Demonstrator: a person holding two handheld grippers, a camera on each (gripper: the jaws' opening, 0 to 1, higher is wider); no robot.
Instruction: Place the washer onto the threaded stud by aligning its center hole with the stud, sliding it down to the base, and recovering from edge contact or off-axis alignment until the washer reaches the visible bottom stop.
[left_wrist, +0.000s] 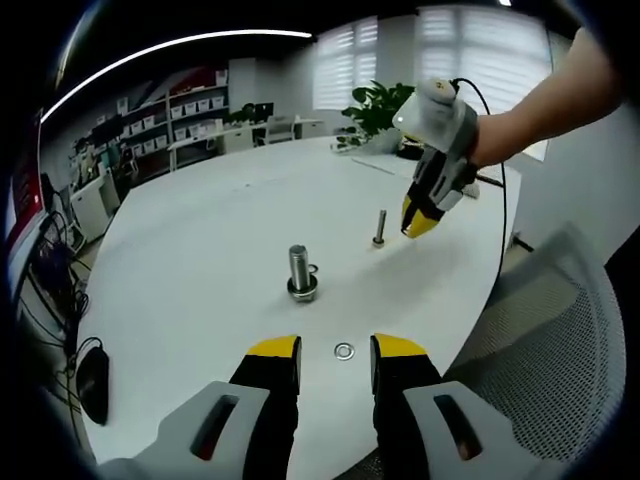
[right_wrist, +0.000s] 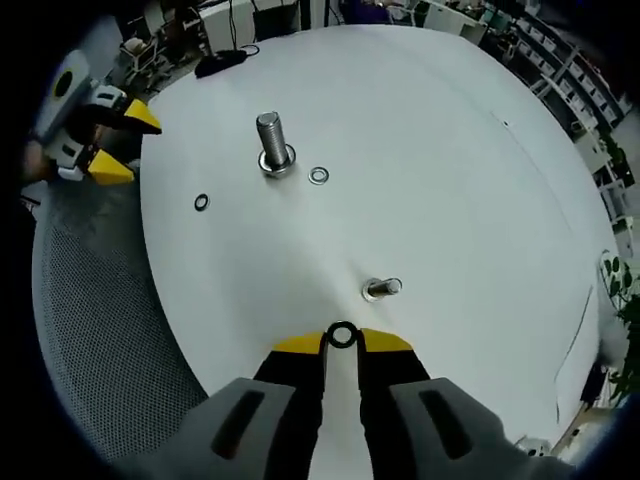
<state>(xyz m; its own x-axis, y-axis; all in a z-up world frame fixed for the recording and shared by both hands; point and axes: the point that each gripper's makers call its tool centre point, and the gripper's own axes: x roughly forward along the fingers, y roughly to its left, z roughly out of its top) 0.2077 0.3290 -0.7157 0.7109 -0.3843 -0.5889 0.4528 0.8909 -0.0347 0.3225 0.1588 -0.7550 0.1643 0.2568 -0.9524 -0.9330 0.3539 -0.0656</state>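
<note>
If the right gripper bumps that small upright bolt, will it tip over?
Probably. The small bolt stands tall and thin on its head on the smooth white table, so a sideways nudge from the right gripper could topple it. Once down, it would likely roll.

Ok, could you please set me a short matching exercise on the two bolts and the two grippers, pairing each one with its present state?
Things:
1. big bolt
2. small bolt
3. left gripper
4. right gripper

States:
A. shut on the black washer
B. a silver washer lies right beside it
C. open, the table-edge washer lying between its tips
D. stands just ahead of the shut jaws

Pairs: 1-B, 2-D, 3-C, 4-A
</note>
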